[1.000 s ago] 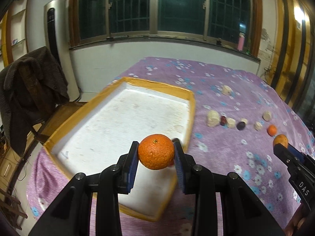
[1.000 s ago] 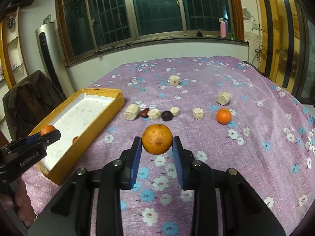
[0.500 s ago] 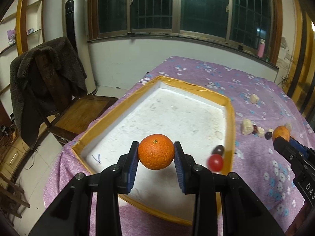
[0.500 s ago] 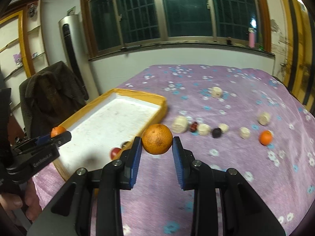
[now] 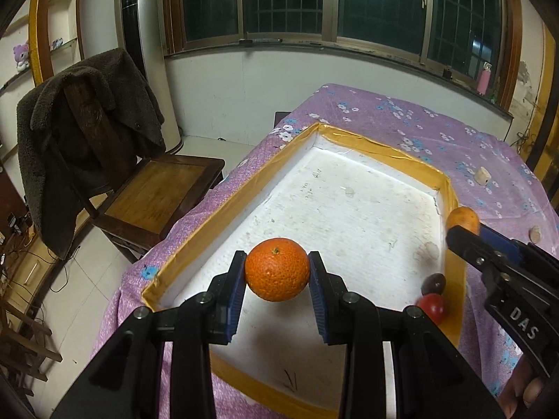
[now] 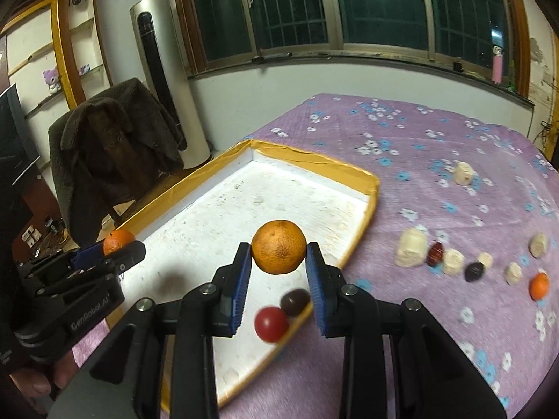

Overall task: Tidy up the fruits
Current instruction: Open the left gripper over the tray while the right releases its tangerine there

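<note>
Left wrist: left gripper point(image 5: 277, 276) clamping dimpled round orange point(image 5: 277, 269) over white tray point(image 5: 353, 209), yellow taped rim, right gripper point(image 6: 278, 262) clamping another orange point(image 6: 278, 251) at frame centre.

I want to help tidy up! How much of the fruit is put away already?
Two small fruits, a red one and a dark one, already lie in the tray. Each hand-held gripper, left and right, holds an orange above it. Left on the cloth: a small orange, two dark fruits and pale chunks.
</note>
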Motion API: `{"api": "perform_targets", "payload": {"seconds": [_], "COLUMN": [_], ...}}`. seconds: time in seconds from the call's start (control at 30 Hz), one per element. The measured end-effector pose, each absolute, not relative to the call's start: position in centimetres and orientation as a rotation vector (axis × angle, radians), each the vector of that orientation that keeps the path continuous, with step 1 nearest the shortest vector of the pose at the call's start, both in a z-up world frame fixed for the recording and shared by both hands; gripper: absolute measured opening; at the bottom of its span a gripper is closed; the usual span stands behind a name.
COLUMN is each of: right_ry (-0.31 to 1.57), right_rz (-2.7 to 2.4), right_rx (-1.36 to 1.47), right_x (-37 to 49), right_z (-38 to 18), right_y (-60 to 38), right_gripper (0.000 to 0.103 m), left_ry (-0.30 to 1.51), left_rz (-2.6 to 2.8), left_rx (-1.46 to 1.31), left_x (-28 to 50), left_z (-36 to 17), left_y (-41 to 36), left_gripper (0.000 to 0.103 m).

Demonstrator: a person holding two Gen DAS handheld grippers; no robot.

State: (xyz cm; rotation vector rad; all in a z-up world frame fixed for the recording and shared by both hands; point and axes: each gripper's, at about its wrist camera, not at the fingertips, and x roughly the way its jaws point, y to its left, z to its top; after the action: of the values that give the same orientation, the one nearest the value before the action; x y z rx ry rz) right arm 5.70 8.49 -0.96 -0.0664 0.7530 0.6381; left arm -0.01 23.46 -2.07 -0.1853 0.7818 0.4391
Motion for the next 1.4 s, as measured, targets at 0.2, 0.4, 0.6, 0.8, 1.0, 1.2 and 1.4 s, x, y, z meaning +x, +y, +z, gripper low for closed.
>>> {"api": "perform_targets", "payload": {"seconds": [0.2, 0.4, 0.6, 0.8, 1.0, 1.2, 1.4], "right_ry": [0.806, 0.845, 0.856, 0.889, 0.892, 0.904, 0.918], "right_rz": [0.648, 0.642, 0.624, 0.603, 0.596, 0.594, 0.584], "right_rx": [-0.091, -0.095, -0.107, -0.118, -0.13, -0.141, -0.148], "right_x": [7.5, 8.7, 10.0, 11.5, 11.8, 12.2, 12.6], "right_z": [-2.3, -3.5, -3.9, -4.7, -5.0, -5.0, -5.5], "right_y": [10.2, 11.1, 11.3, 11.6, 11.8, 12.1, 12.2], "right_gripper": [0.034, 0.034, 0.034, 0.034, 0.034, 0.034, 0.034], "left_ry": [0.827, 0.849, 0.86, 0.877, 0.887, 0.888, 0.884], "left_rz": [0.456, 0.461, 0.482, 0.498, 0.505, 0.516, 0.52], "left_rx": [-0.191, -0.194, -0.201, -0.201, -0.205, -0.233, -0.239], "left_x": [1.2, 1.8, 1.8, 2.2, 2.4, 2.3, 2.4], "left_z": [-3.2, -3.8, -4.1, -4.5, -4.8, -5.0, -5.0], "left_y": [24.5, 24.9, 25.6, 25.8, 26.0, 26.6, 26.7], "left_gripper": [0.034, 0.034, 0.034, 0.034, 0.034, 0.035, 0.048]}}
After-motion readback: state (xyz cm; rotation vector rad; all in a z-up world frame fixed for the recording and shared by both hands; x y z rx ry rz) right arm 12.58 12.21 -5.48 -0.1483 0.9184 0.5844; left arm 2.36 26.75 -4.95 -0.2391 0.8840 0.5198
